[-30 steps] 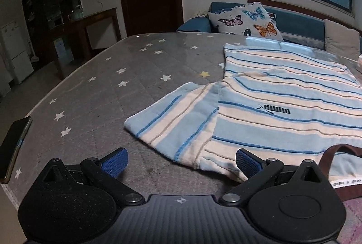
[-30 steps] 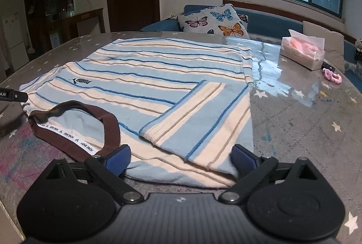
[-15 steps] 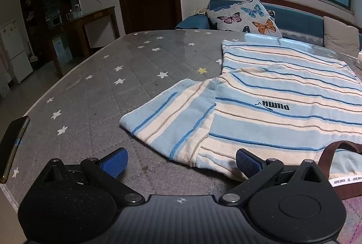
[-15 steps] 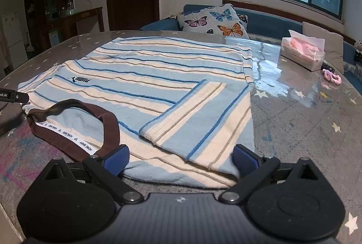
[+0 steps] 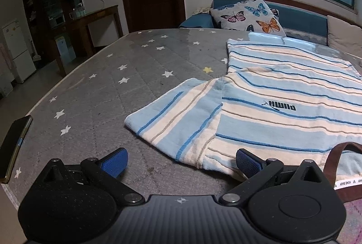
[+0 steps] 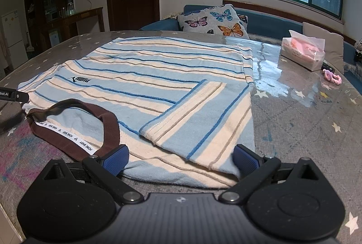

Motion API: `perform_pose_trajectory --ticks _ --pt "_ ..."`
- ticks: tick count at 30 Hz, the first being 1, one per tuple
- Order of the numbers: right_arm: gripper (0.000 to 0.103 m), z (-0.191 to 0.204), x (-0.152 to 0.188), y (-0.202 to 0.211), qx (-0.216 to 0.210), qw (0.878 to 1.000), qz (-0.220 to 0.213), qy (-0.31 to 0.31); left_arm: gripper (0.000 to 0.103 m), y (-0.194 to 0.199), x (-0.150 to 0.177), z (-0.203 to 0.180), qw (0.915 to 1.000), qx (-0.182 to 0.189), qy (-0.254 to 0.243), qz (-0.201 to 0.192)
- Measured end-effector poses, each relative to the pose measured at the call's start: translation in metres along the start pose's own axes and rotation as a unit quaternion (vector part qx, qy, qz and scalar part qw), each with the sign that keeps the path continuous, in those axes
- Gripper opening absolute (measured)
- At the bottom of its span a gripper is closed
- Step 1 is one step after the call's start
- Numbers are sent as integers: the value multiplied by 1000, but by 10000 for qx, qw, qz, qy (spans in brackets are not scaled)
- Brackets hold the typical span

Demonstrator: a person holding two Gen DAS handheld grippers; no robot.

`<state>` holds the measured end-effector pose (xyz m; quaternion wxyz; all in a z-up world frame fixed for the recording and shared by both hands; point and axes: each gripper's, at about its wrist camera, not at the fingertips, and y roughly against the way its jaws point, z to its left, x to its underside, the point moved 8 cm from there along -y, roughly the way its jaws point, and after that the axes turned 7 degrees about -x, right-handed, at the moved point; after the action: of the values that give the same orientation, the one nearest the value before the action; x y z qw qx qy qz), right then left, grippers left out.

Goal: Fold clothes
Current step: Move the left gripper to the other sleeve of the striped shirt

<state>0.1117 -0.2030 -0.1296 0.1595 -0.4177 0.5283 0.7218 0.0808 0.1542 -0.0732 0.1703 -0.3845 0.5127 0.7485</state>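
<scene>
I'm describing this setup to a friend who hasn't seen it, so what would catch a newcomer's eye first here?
The blue-and-cream striped shirt spread across the star-patterned table dominates, its brown collar nearest the cameras. One sleeve is folded in over the body, while the other sleeve lies spread out on the table. Both open claws, left and right, sit at the shirt's near edge.

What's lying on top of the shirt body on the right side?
The right sleeve is folded flat onto the shirt, cuff pointing inward. Nothing else rests on it. Whatever lies beneath the shirt on the table is covered.
</scene>
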Motion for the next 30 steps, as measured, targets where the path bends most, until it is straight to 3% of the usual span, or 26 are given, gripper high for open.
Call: perform_pose_trajectory --ticks 19,25,30 --pt "103 1 1 0 3 10000 1 4 103 -18 -6 15 9997 -182 151 19" --pt "103 1 1 0 2 10000 3 7 102 -23 -9 25 9993 -71 354 -65" --pt "103 0 1 0 0 10000 -1 4 86 -29 -9 34 9985 76 541 -30"
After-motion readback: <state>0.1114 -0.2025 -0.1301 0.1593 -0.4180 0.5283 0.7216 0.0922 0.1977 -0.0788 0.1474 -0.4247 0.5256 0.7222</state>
